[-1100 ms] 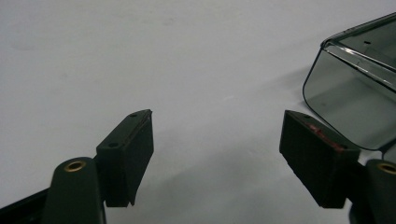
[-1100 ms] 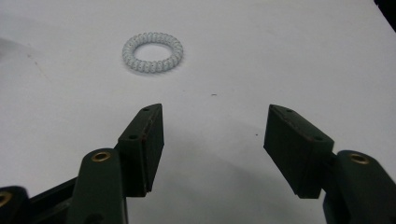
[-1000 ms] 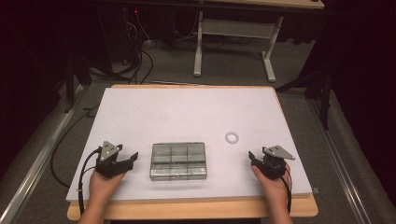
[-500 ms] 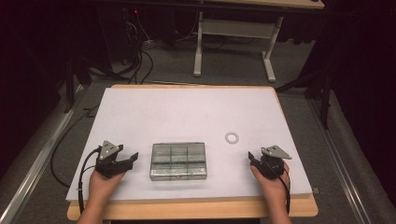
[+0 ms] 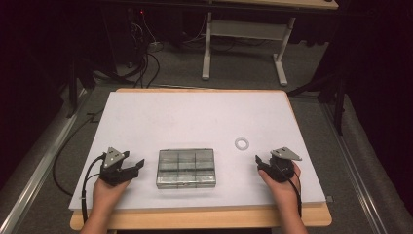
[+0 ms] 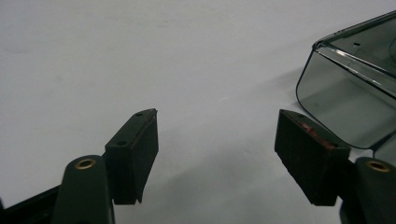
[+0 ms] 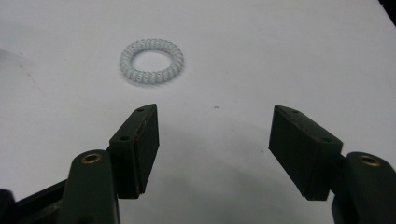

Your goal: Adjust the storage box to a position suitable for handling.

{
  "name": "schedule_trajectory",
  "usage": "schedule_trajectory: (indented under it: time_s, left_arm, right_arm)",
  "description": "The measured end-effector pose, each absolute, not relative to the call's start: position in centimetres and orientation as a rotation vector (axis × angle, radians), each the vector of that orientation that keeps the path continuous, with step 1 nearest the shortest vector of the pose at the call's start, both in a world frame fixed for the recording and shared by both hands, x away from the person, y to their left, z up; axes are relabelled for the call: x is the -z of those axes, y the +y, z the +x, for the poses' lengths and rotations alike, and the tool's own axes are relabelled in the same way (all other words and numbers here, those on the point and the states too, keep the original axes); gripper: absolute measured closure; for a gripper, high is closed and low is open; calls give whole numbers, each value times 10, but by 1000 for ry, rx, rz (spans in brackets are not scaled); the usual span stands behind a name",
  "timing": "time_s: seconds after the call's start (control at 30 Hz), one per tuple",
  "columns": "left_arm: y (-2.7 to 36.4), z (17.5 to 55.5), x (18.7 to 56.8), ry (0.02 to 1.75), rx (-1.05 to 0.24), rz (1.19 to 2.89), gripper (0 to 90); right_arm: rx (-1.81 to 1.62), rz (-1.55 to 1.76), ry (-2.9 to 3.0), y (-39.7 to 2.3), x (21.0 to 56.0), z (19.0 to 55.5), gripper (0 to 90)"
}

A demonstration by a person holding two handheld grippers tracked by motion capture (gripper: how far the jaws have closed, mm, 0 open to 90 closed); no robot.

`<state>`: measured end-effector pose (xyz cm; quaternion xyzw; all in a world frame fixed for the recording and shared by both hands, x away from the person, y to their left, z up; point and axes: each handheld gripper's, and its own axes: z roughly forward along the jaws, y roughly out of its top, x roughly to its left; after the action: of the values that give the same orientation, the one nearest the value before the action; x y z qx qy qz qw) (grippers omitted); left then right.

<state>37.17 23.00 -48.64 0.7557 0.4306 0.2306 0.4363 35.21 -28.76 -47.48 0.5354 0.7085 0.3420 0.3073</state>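
Note:
A clear plastic compartment box [image 5: 186,167] with its lid down lies near the front middle of the white table [image 5: 195,122]. Its corner [image 6: 355,88] appears at the right in the left gripper view. A white spiral hair tie [image 5: 242,143] lies right of the box; it sits just ahead and left of my right gripper's jaws [image 7: 151,61]. My left gripper [image 5: 138,165] rests open on the table left of the box, nothing between its jaws [image 6: 217,149]. My right gripper [image 5: 258,161] rests open at the front right, jaws empty [image 7: 212,149].
The table's front edge [image 5: 195,214] runs just behind both hands. Beyond the far edge stand a white desk frame [image 5: 243,44] and cables [image 5: 141,58] on the grey floor. A metal rail [image 5: 44,161] runs along the left side.

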Motion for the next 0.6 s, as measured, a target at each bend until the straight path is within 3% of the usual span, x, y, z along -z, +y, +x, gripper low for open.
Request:
schedule_trajectory:
  time_s: [0.07, 0.6]
  left_arm:
    - [230, 371, 486, 1064, -573, 1883, 358]
    - [229, 371, 486, 1065, -582, 1889, 357]
  right_arm:
    - [-927, 1406, 1891, -283, 473, 357, 348]
    - [-931, 1383, 1924, -263, 462, 390, 453]
